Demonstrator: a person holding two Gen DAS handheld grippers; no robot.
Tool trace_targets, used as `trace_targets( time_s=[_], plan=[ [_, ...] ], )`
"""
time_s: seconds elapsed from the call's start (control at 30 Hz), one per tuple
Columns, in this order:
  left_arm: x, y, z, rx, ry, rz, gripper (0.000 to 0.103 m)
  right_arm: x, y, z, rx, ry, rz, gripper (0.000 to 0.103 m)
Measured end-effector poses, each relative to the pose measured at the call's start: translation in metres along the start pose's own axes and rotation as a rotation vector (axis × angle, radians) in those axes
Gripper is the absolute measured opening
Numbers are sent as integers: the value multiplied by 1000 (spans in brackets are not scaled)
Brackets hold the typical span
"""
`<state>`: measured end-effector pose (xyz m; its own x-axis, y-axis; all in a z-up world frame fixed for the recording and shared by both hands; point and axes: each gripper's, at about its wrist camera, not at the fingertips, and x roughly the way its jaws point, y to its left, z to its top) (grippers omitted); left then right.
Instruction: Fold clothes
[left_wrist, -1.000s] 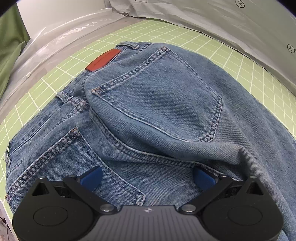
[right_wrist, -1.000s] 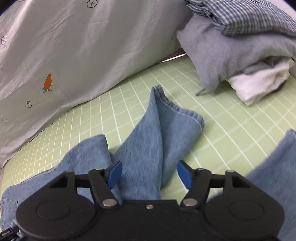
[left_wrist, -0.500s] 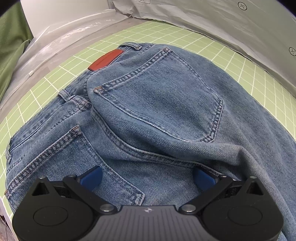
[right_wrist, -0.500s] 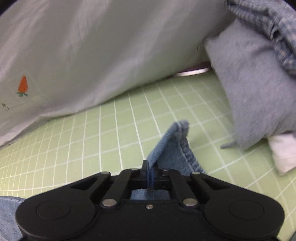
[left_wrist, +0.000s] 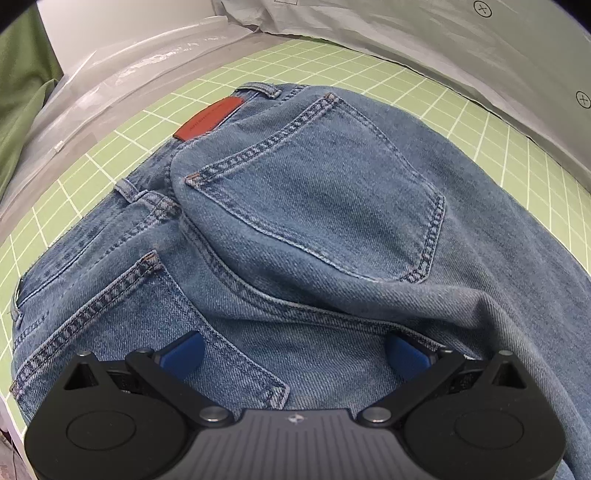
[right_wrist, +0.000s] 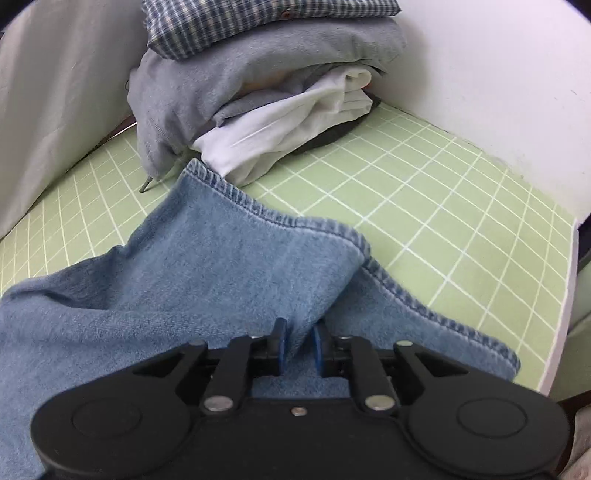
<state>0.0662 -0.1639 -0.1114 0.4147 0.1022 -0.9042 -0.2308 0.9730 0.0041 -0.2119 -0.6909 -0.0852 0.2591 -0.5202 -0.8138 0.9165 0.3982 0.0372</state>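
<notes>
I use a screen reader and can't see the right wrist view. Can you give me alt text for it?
The right gripper has a fold of the jeans leg between its opening jaws, the hem lying on a green grid mat. Behind it sits a pile of folded clothes, a checked shirt on top.

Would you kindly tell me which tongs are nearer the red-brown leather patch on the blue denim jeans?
Left. The left tongs hover open over the jeans' seat, below the leather patch. The right tongs are opening around a trouser leg hem, with no patch in view.
</notes>
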Motion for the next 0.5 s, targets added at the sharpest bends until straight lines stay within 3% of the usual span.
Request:
trace_targets(
  time_s=[0.1,0.2,0.5],
  plan=[
    [1,1,4,8,23,-7,103,-10,16,5,-18,-64,35,66],
    [-4,7,6,19,47,-42,103,-17,37,11,-55,-111,91,86],
    [-51,41,4,20,-93,-20,103,-26,91,-12,-237,-76,248,96]
  ],
)
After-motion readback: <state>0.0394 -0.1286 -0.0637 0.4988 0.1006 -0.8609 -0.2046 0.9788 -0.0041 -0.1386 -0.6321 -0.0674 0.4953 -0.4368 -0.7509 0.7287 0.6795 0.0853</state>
